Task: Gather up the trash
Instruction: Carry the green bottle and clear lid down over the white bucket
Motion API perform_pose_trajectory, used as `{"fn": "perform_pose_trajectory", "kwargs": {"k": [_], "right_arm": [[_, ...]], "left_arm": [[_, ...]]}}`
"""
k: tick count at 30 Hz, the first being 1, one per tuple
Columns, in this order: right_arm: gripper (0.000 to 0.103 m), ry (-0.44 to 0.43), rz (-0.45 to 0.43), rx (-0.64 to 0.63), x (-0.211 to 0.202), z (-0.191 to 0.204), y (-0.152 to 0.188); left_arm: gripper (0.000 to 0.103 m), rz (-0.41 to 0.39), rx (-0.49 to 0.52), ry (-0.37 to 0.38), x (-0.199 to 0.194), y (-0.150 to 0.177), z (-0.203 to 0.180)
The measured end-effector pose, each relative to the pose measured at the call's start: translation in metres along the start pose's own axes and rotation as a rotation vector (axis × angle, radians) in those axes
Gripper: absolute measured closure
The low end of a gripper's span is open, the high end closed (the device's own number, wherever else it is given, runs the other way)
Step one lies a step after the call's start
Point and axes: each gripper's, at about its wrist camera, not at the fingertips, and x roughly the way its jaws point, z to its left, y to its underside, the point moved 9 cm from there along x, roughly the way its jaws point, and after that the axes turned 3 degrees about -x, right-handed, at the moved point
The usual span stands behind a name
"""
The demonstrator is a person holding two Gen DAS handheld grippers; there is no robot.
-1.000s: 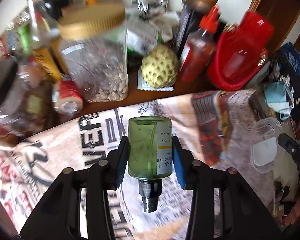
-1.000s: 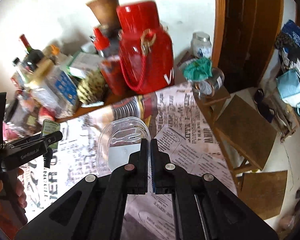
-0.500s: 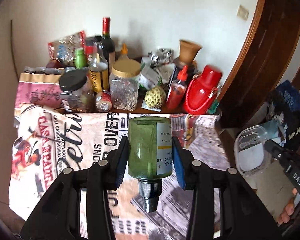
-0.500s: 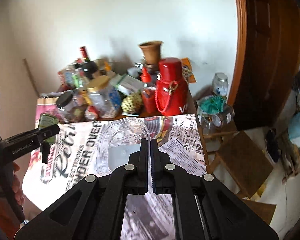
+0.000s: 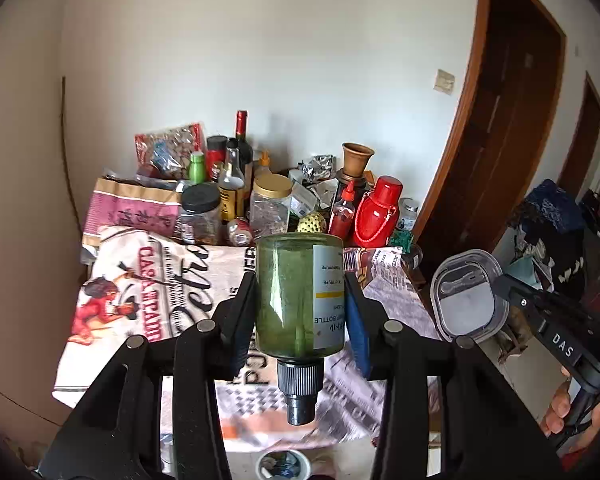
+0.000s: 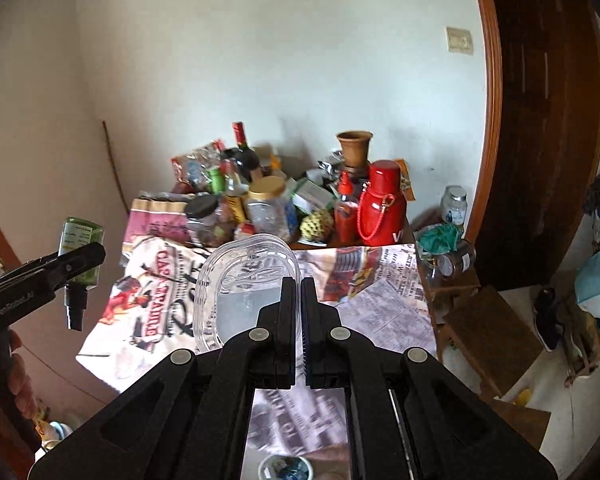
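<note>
My left gripper (image 5: 300,304) is shut on a green see-through bottle (image 5: 296,296), held upside down with its black nozzle pointing toward me; the blue pads press its sides. The same bottle (image 6: 80,248) shows at the left of the right wrist view, in the left gripper (image 6: 82,260). My right gripper (image 6: 298,312) is shut on the rim of a clear plastic container (image 6: 248,288), which stands up to the left of the fingers. In the left wrist view that container (image 5: 466,296) hangs at the right, pinched by the right gripper (image 5: 500,282). Both are held in the air above the table.
The table with a printed newspaper-style cloth (image 5: 148,280) lies below. At its back stand jars, a wine bottle (image 5: 242,140), a red flask (image 5: 378,212), a sauce bottle and snack bags. A wooden door frame (image 5: 460,140) is at right, a low wooden stool (image 6: 488,332) beside the table.
Both grippers have drawn back and up from the table with their loads, so the whole table and the wall have come into view. Neither grip has changed.
</note>
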Motion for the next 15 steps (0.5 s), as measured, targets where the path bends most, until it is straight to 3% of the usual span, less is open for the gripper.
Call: {"fn": "perform_pose_trajectory", "kwargs": {"k": [9, 15], "right_arm": [[0.101, 0.002, 0.036, 0.036, -0.045, 0.078, 0.07], [0.101, 0.017, 0.086, 0.071, -0.072, 0.1, 0.115]], "left_arm": [[0.062, 0.035, 0.042, -0.007, -0.093, 0.077, 0.055], [0.062, 0.083, 0.033, -0.001, -0.124, 0.121, 0.08]]}}
